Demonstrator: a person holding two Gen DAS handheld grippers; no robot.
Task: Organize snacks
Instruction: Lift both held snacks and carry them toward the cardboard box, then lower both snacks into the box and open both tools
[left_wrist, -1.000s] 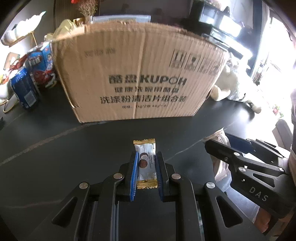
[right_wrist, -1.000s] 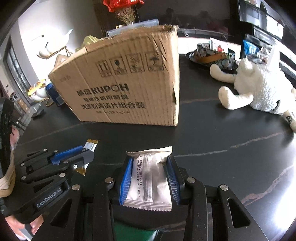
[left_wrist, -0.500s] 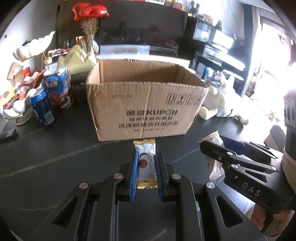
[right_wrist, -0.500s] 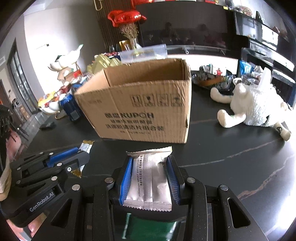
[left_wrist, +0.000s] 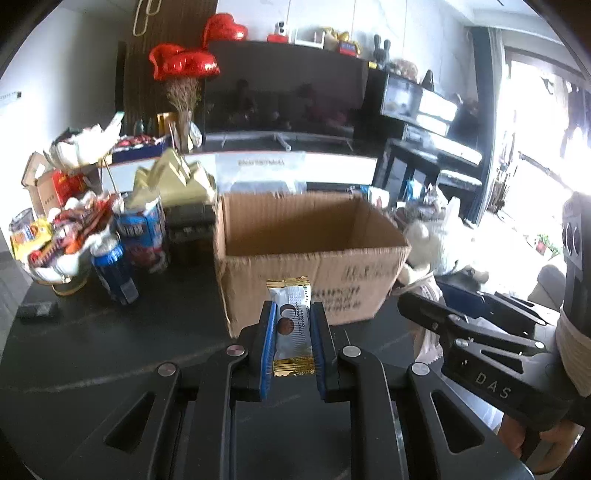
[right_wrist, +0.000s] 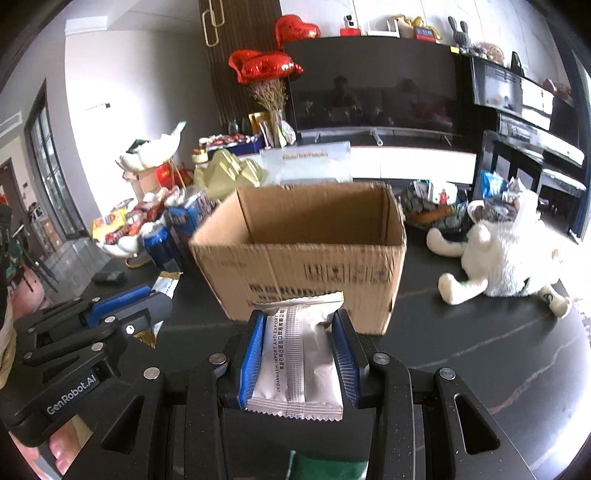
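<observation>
Two gripped snacks (left_wrist: 292, 325) before box (right_wrist: 303, 258)

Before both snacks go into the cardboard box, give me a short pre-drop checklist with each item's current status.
1. Left gripper clamped on gold-ended snack bar: ok.
2. Right gripper clamped on silver packet: ok.
3. Cardboard box open at top, upright: ok.
4. Room inside the box: cannot tell, floor hidden by the front wall.
5. Both snacks over the opening: not ok, each sits short of the front wall.
6. Grippers apart from each other: ok.
</observation>
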